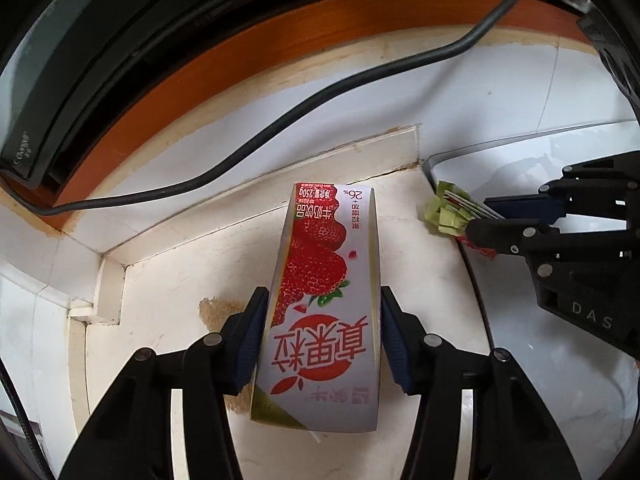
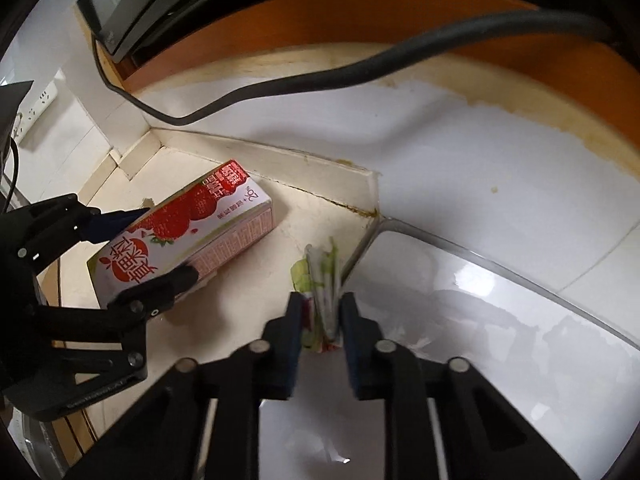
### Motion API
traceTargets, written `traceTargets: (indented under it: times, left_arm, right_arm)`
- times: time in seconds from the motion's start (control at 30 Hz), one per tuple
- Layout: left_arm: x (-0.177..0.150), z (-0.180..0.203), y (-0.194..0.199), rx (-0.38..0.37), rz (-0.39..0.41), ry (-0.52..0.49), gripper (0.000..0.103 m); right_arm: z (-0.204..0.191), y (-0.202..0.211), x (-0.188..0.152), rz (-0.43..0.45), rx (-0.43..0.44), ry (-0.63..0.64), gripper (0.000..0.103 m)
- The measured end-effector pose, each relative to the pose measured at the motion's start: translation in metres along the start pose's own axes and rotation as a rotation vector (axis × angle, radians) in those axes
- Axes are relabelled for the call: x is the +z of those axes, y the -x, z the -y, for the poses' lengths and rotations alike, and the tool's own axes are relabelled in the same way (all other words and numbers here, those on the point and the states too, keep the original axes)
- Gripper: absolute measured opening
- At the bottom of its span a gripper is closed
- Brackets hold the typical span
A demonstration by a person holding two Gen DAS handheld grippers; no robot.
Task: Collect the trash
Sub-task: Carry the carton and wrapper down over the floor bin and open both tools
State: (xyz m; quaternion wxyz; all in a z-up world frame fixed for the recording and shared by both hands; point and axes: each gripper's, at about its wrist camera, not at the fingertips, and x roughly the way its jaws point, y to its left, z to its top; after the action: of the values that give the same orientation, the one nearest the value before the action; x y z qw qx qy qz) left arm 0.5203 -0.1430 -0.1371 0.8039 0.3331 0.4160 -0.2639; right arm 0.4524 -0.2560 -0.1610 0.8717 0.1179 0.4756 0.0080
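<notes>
Cream-coloured, chipped countertop [image 1: 180, 280] fills the lower half of both wrist views, edged by a low pale ledge and backed by a white wall with an orange wooden band [image 1: 240, 64] above it. A thick dark grey cable [image 1: 280, 120] snakes across the wall from 2 o'clock to 9 o'clock in the left wrist view.

Lying flat on the counter is a white rectangular milk-drink carton printed with red strawberries [image 1: 320, 280]. The left gripper [image 1: 322, 340] straddles it, its blue-padded fingers [image 1: 252, 340] pressed against the carton's two long sides near the end closest to the camera. In the right wrist view the same carton [image 2: 192, 232] sits at 9 o'clock, with the left gripper [image 2: 160, 244] clamped on it.

At 3 o'clock of the carton, just beside the rim of a glossy white glass-edged panel [image 1: 500, 160], lies a crumpled green and red wrapper [image 1: 444, 212]. The right gripper [image 2: 320, 320] pinches this wrapper [image 2: 320, 276] between its nearly closed pads, the wrinkled foil standing up between them. From the left wrist view the right gripper [image 1: 480, 220] reaches in from 3 o'clock.
</notes>
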Motion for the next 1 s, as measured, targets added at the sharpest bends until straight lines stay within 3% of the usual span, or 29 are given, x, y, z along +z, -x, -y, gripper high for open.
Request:
traceTargets:
  times: [0.27, 0.5, 1.0]
  left_arm:
    - [-0.008, 0.001, 0.047, -0.019, 0.028, 0.069, 0.051]
    - [-0.025, 0.016, 0.119, -0.052, 0.065, 0.129, 0.051]
    - [-0.088, 0.105, 0.302, -0.042, 0.148, 0.263, 0.051]
  right_arm:
    - [-0.008, 0.036, -0.016, 0.026, 0.012, 0.041, 0.014]
    - [-0.009, 0.106, -0.039, 0.085, 0.048, 0.088, 0.013]
    - [-0.02, 0.261, -0.118, 0.093, 0.166, 0.228, 0.013]
